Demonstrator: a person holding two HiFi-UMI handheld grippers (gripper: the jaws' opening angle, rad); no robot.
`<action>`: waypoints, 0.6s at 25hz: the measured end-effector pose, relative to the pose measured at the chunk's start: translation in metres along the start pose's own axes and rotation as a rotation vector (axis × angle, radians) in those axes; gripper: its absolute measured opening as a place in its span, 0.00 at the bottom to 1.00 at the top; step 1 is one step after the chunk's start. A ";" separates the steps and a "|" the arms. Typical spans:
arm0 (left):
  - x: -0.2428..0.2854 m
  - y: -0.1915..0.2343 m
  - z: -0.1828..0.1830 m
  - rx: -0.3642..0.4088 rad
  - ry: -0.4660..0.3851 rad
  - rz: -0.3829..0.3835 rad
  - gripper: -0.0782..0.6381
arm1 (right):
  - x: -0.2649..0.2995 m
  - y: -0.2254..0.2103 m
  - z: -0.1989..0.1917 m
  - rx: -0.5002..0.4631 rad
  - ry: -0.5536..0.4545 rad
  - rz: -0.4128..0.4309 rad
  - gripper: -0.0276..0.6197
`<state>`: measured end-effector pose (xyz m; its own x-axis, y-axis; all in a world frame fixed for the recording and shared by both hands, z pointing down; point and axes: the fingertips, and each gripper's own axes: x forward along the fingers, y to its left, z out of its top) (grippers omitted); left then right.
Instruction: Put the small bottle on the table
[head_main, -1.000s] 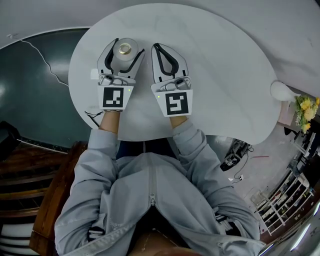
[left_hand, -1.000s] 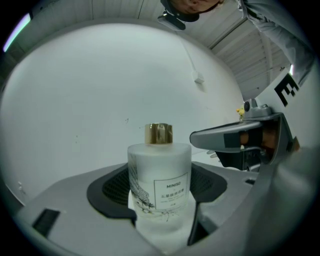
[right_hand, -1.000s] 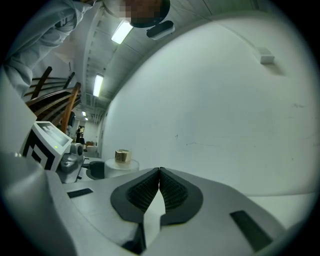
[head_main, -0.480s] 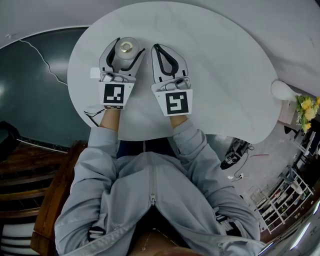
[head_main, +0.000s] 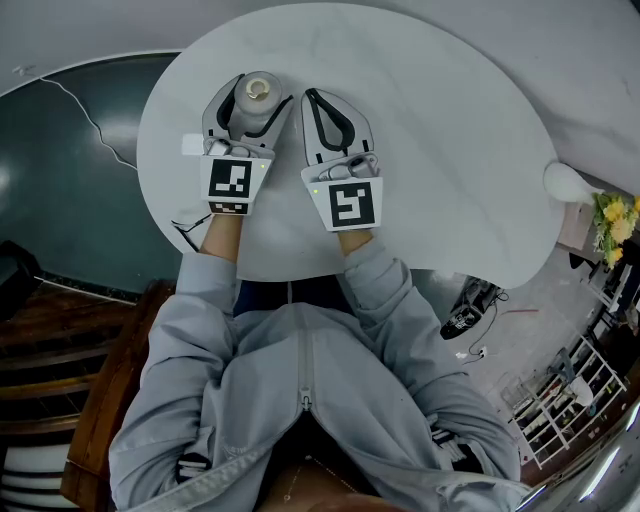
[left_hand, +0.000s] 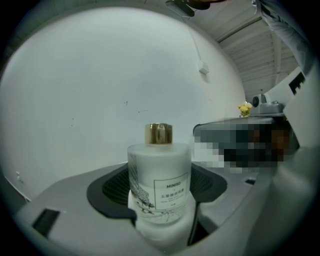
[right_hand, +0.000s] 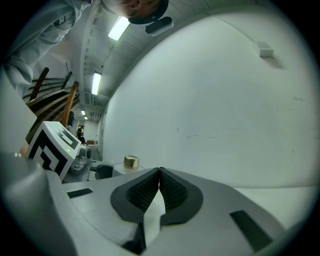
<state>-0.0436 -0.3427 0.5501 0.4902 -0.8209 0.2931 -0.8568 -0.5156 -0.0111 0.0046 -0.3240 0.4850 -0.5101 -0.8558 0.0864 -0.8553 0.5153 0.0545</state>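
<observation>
Left gripper view: the small bottle (left_hand: 159, 185), frosted white with a gold cap and a MINISO label, stands upright, clamped between the left gripper's (head_main: 258, 98) pads over the table (head_main: 440, 150). Just beside it, the right gripper (right_hand: 159, 172) has its jaws together on nothing.

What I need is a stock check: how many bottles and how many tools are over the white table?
small bottle: 1
tools: 2, the left tool and the right tool
Total: 3
</observation>
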 end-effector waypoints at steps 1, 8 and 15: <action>0.001 0.000 -0.001 -0.002 0.010 -0.002 0.57 | 0.000 0.000 0.000 0.001 0.002 0.001 0.08; 0.004 0.000 -0.013 -0.041 0.081 -0.017 0.57 | 0.001 0.002 -0.001 0.005 0.005 0.001 0.08; 0.006 -0.002 -0.019 -0.027 0.145 -0.029 0.57 | 0.001 0.006 -0.002 0.004 0.012 0.006 0.08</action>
<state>-0.0422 -0.3425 0.5696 0.4883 -0.7607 0.4276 -0.8475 -0.5302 0.0248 -0.0009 -0.3218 0.4869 -0.5139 -0.8522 0.0988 -0.8527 0.5200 0.0498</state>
